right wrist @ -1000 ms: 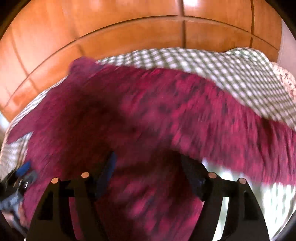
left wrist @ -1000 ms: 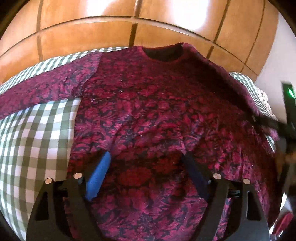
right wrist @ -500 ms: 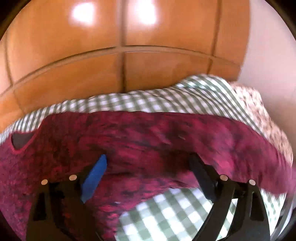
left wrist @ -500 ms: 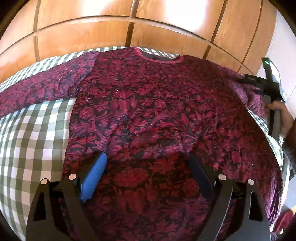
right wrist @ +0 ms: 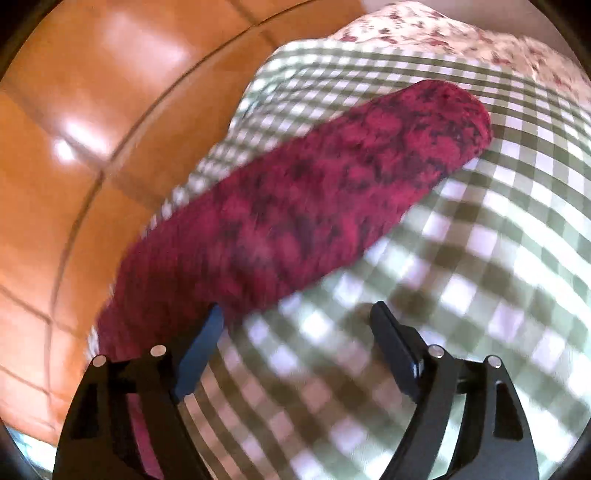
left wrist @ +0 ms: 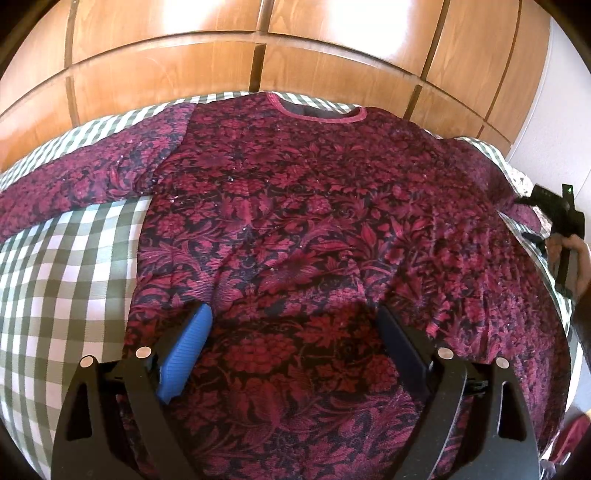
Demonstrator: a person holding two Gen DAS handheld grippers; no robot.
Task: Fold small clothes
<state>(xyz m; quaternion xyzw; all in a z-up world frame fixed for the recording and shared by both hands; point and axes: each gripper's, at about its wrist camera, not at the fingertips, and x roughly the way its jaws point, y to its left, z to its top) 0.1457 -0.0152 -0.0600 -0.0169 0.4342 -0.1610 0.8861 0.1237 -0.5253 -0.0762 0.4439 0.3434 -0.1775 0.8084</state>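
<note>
A bedroom at home.
A bed under a green checked cover (left wrist: 62,258), a flowered sheet (right wrist: 461,33) at its far corner, glossy wooden wardrobe doors (left wrist: 332,48) right behind the bed.

My matt black plastic claw (left wrist: 291,332) hovers over a textured knit sweater (left wrist: 314,221), checked woven cloth (left wrist: 62,266), glossy wood panels (left wrist: 166,70).

crimson sleeve (right wrist: 314,195) on checked cloth (right wrist: 498,258), tongs (right wrist: 295,325) spread

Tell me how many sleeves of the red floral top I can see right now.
2. One sleeve lies stretched out to the left across the checked cloth; the other sleeve lies flat on the same cloth, ahead of the open right gripper.
</note>
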